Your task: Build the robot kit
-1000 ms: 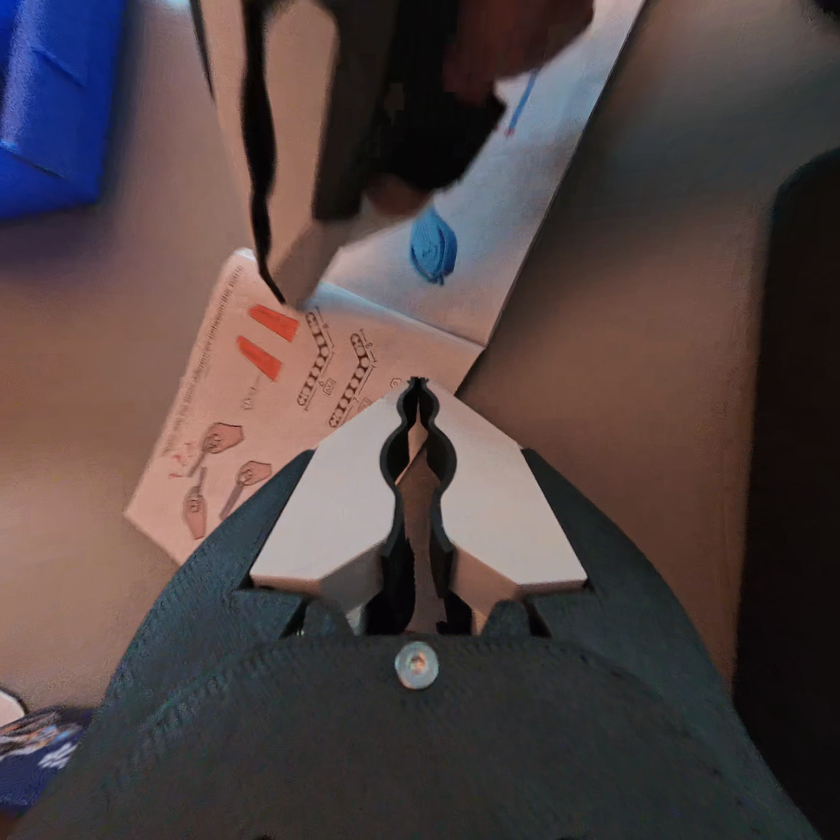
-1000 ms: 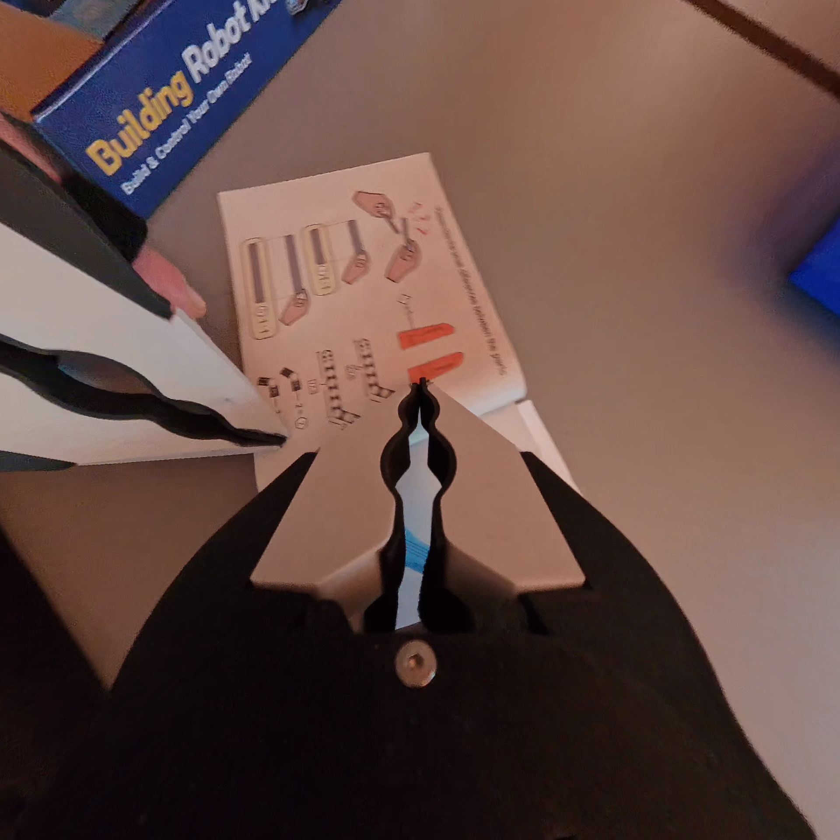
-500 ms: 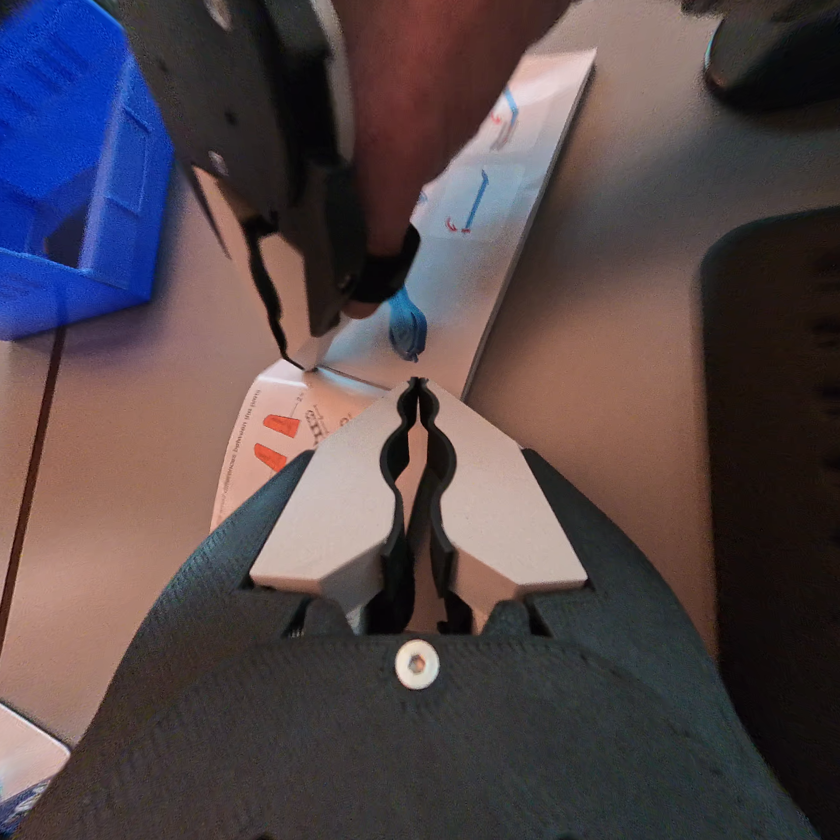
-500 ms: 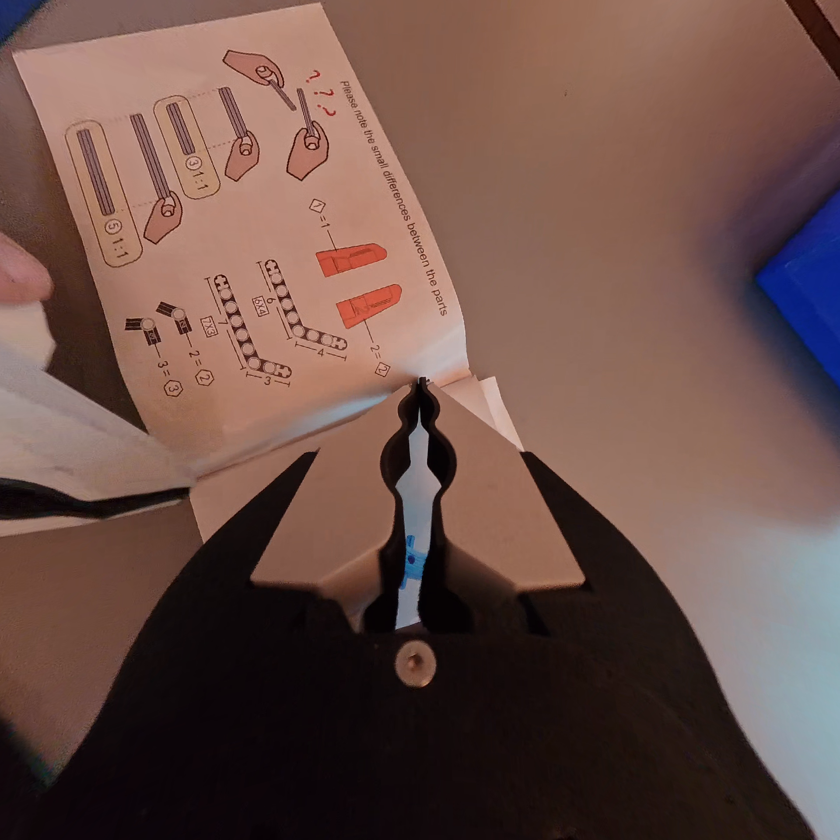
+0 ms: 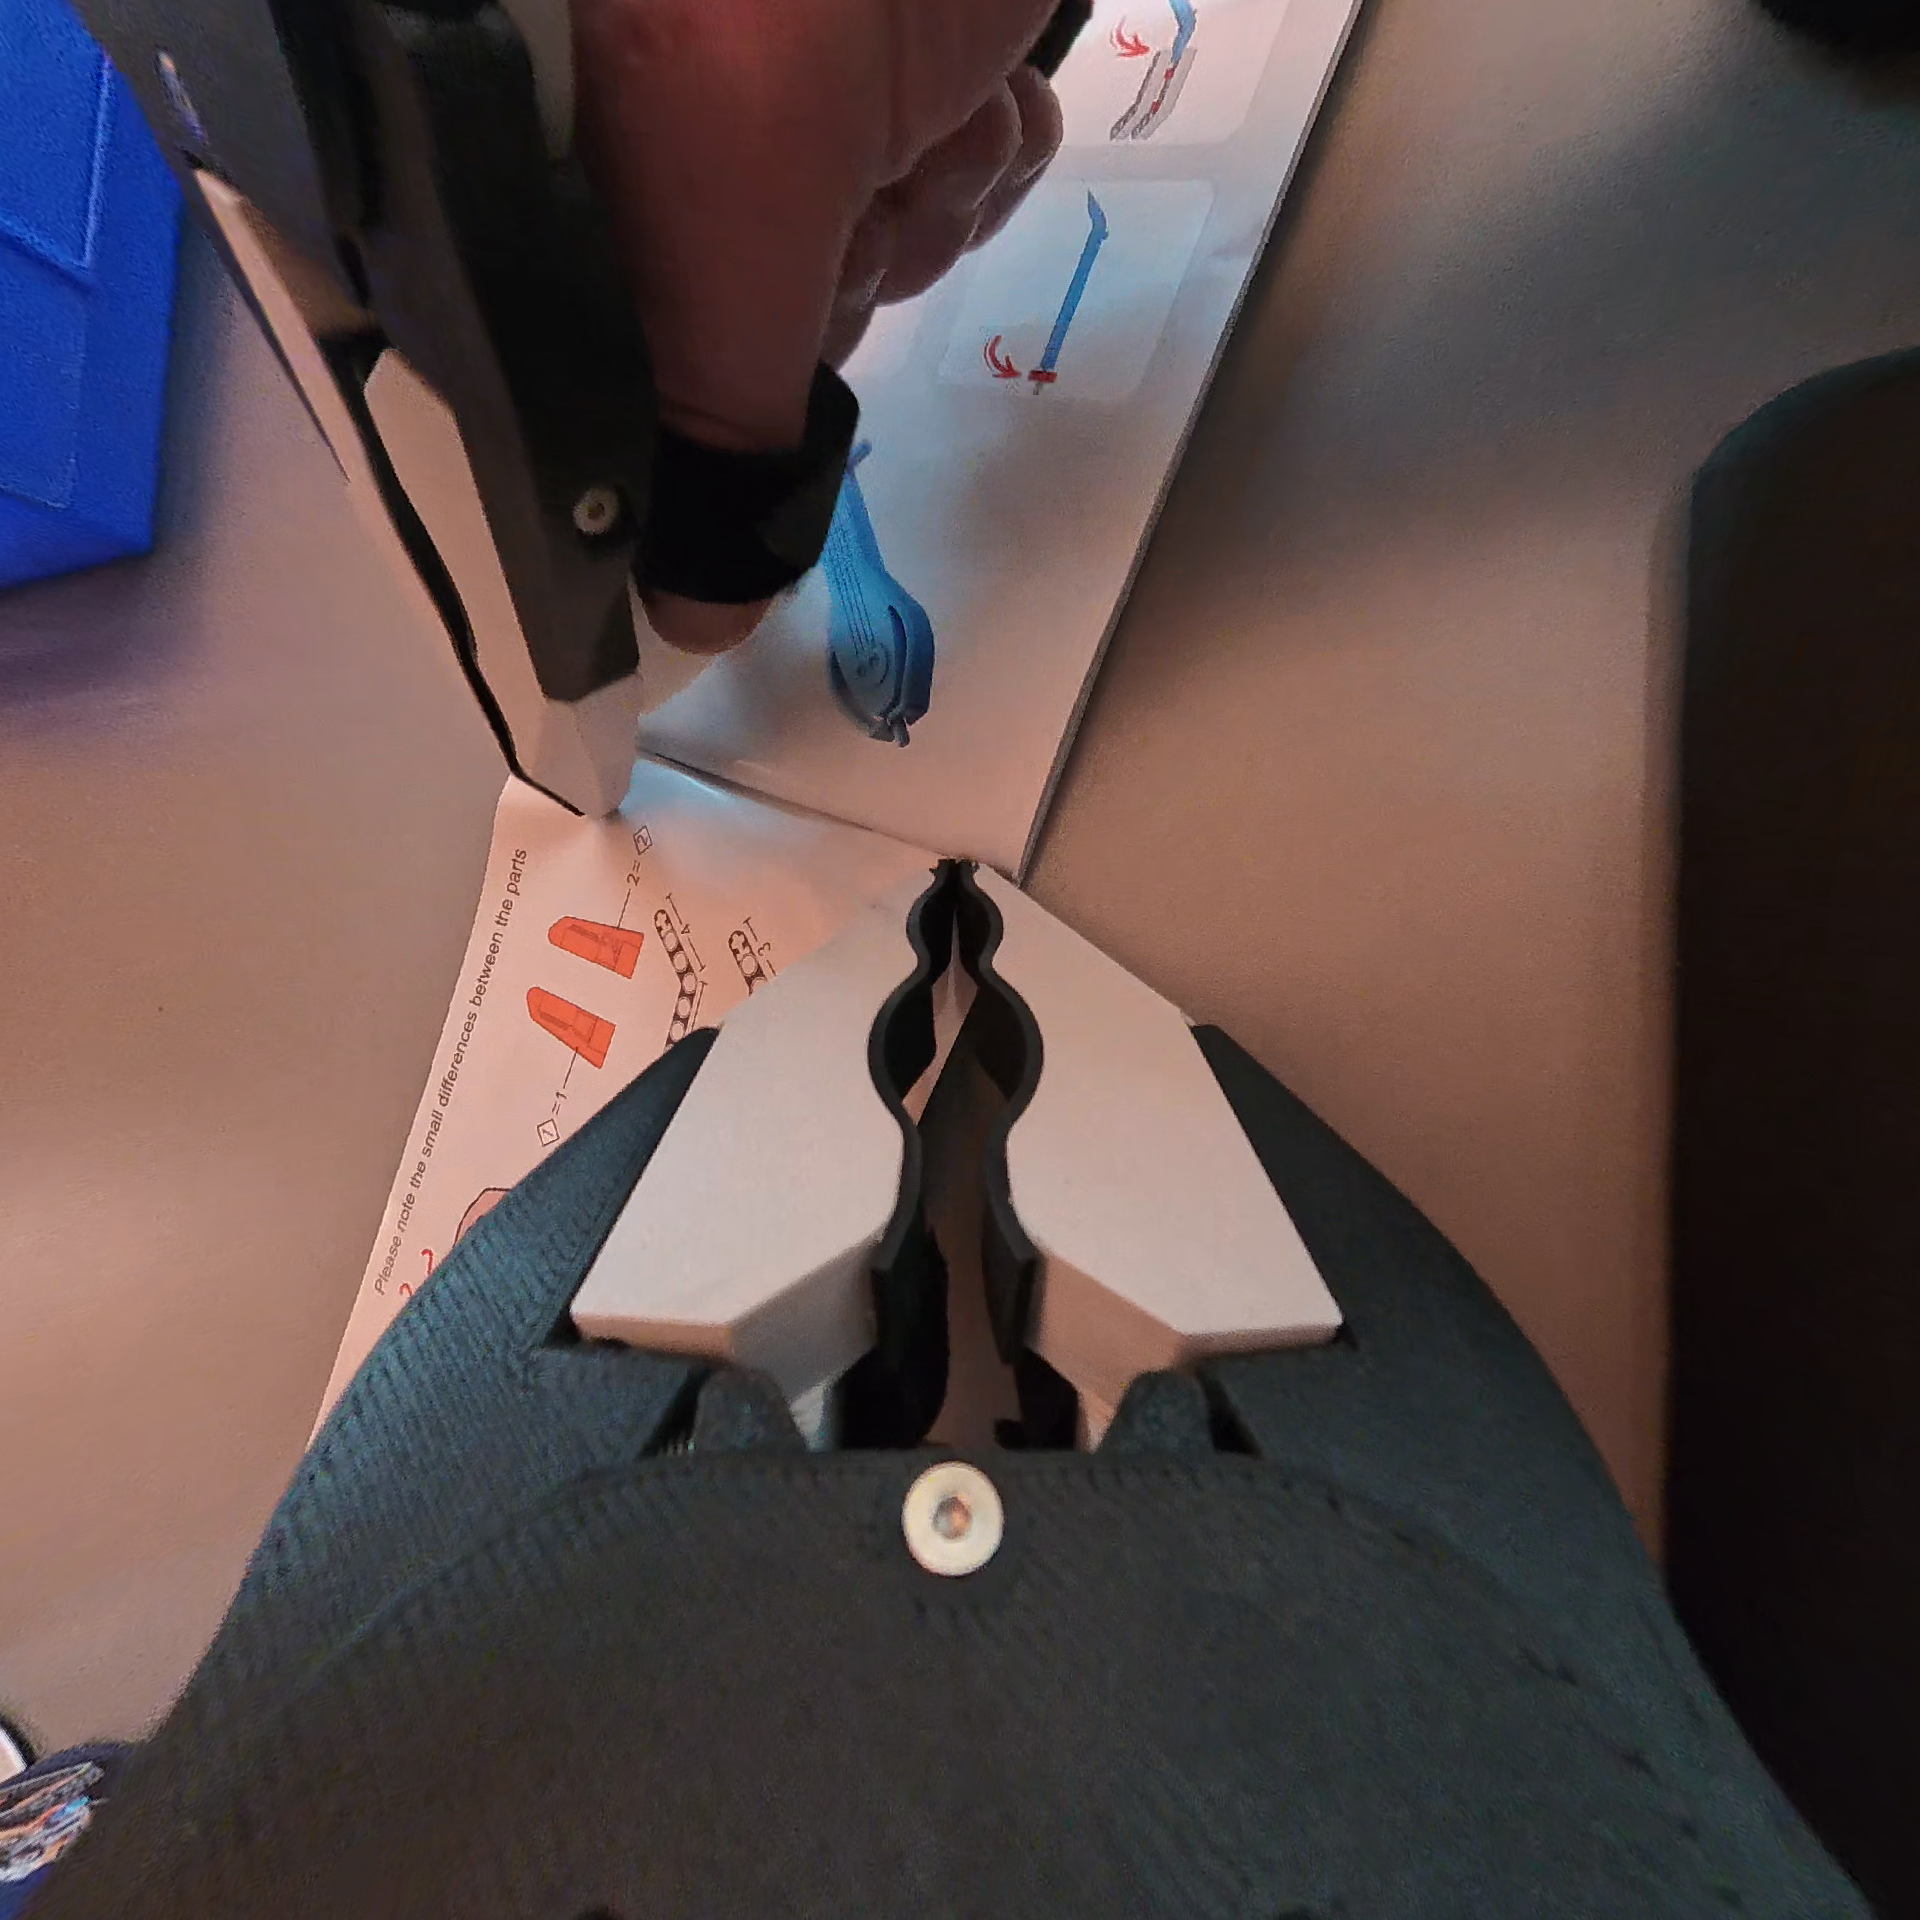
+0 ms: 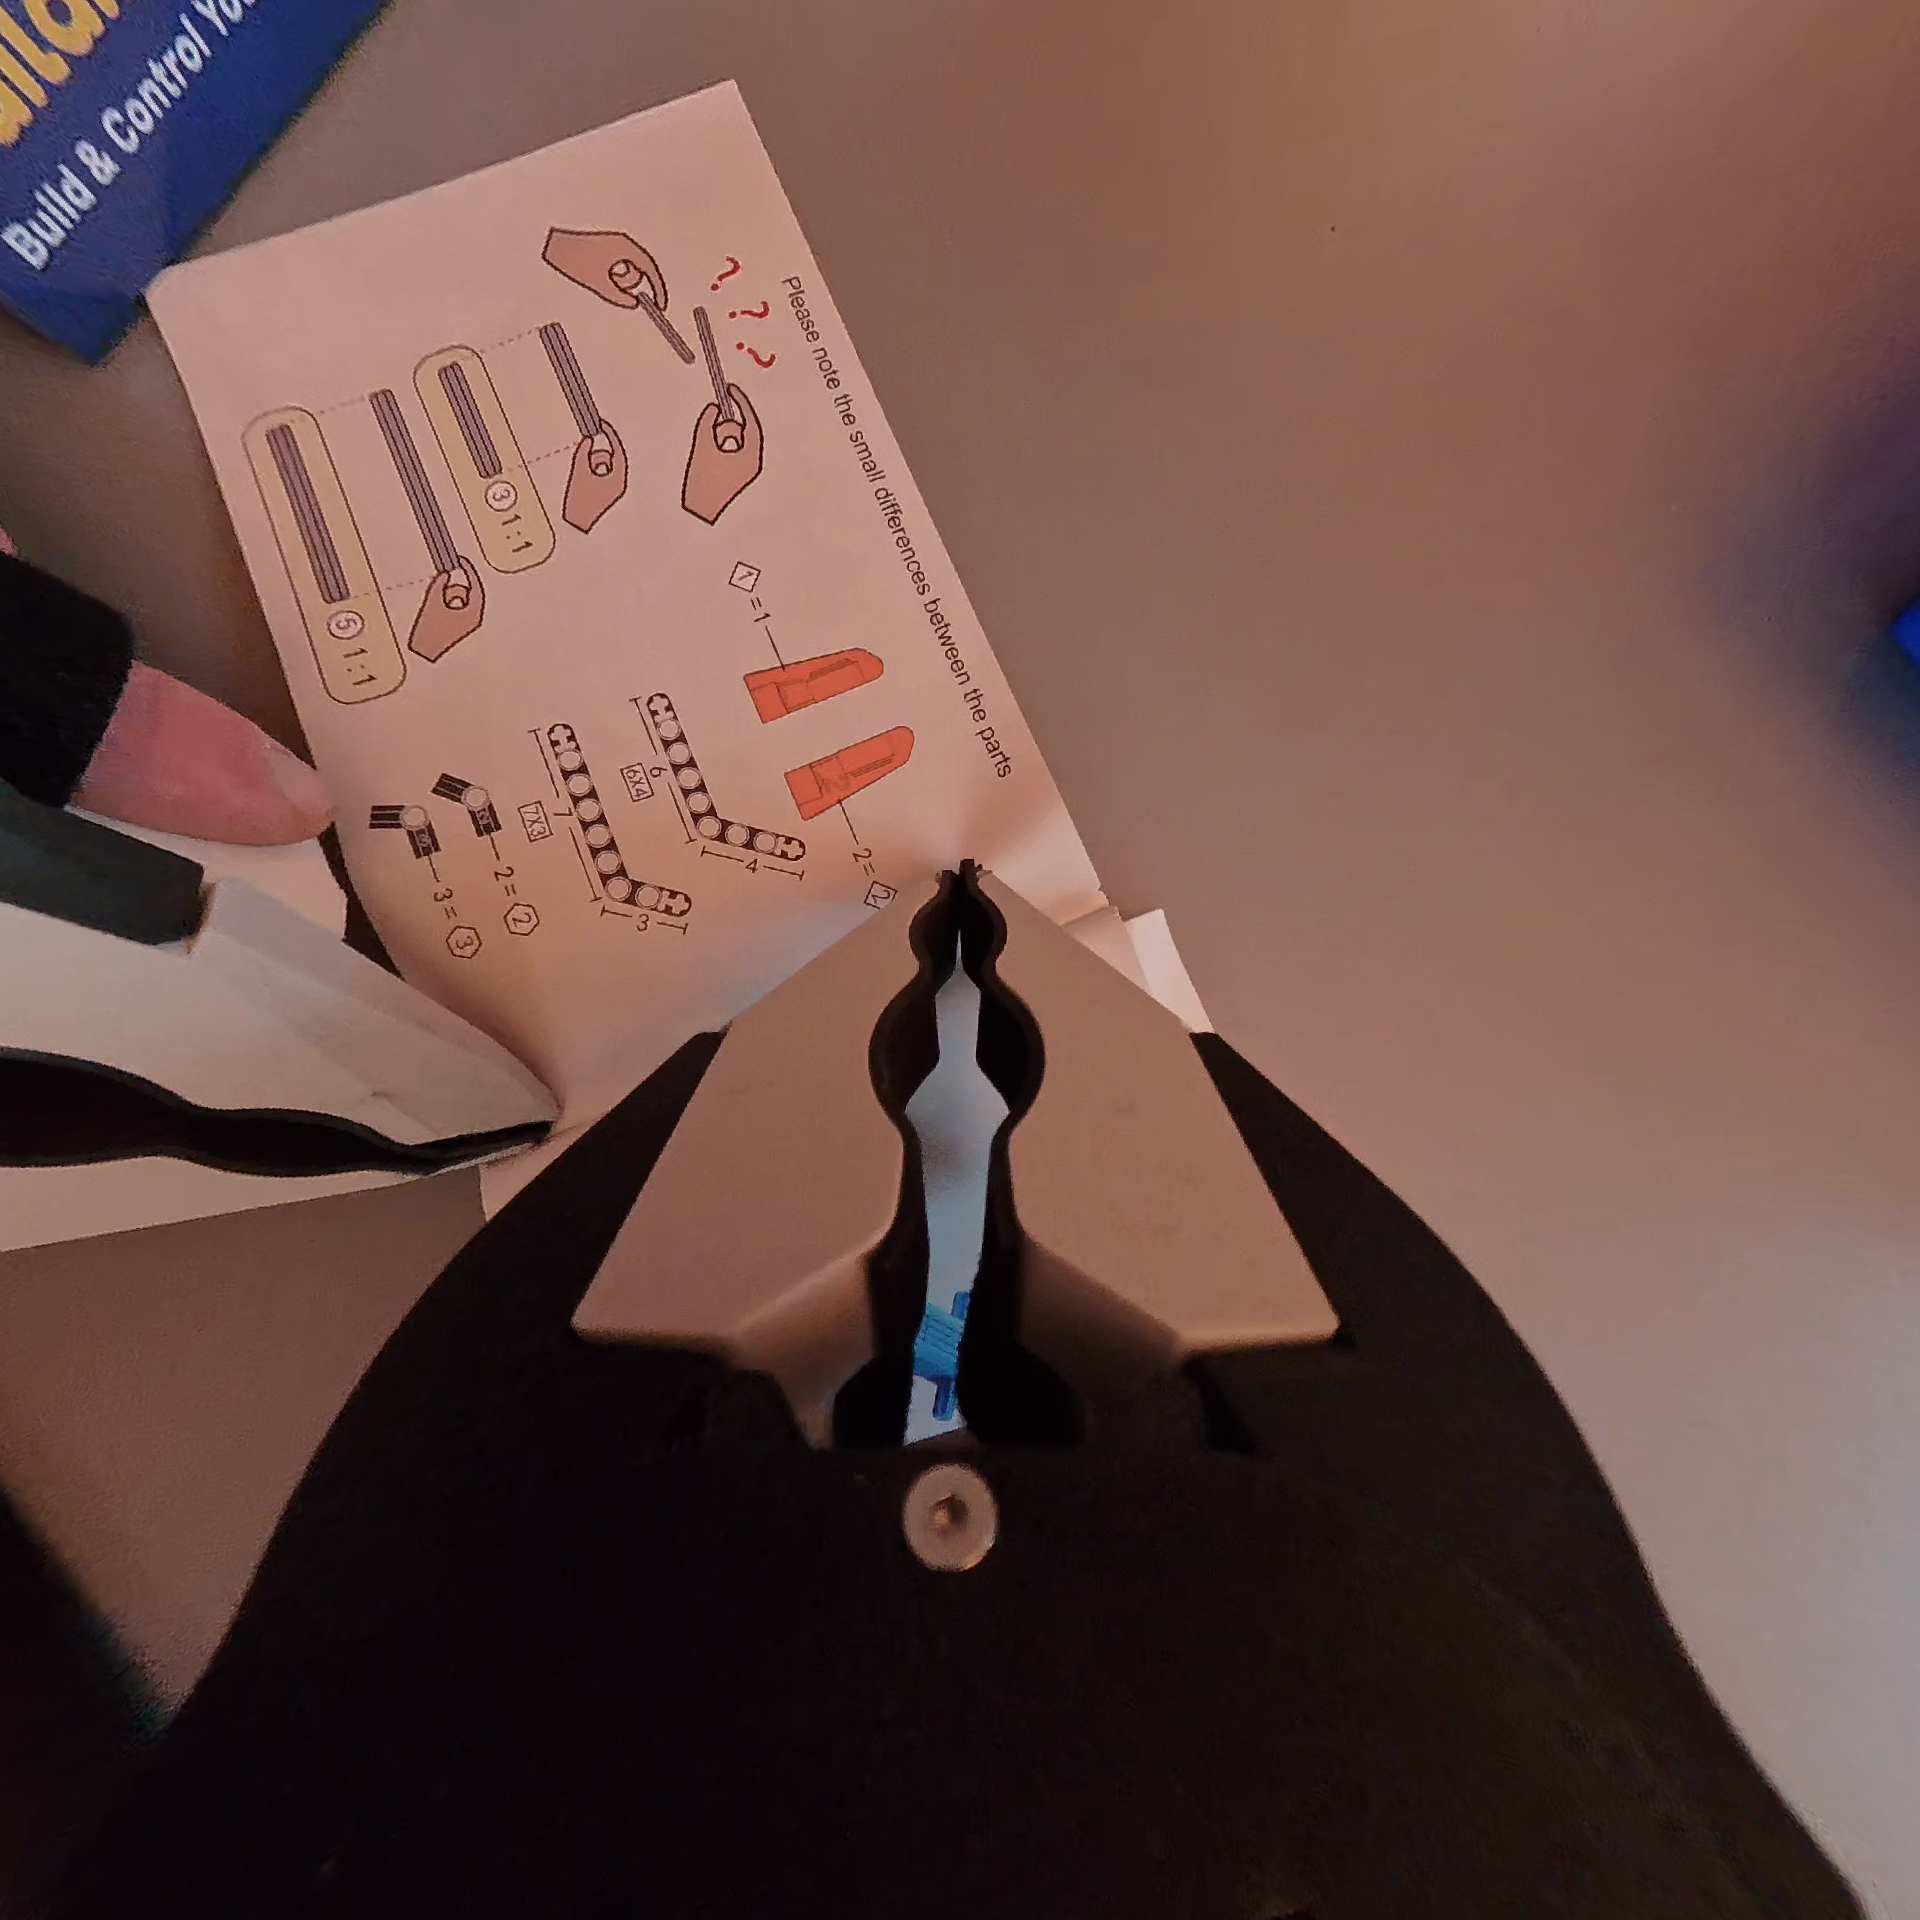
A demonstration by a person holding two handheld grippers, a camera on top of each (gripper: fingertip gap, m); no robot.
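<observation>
White instruction booklet point(image 6: 665, 582) lies open on grey tabletop point(image 6: 1455, 520) | left claw point(image 5: 954, 873) closed, pinning fold's near end | right claw point(image 6: 964, 875) closed, pressing fold flat.

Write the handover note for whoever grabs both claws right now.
Left claw: shut, tips at the near end of the open instruction booklet's fold.
Right claw: shut, tips on the fold's other end, where the paper is creased. I cannot tell whether either one pinches paper.
The booklet lies open on the brown table, with a blue box past its far corner and a blue bin beside it.
</observation>
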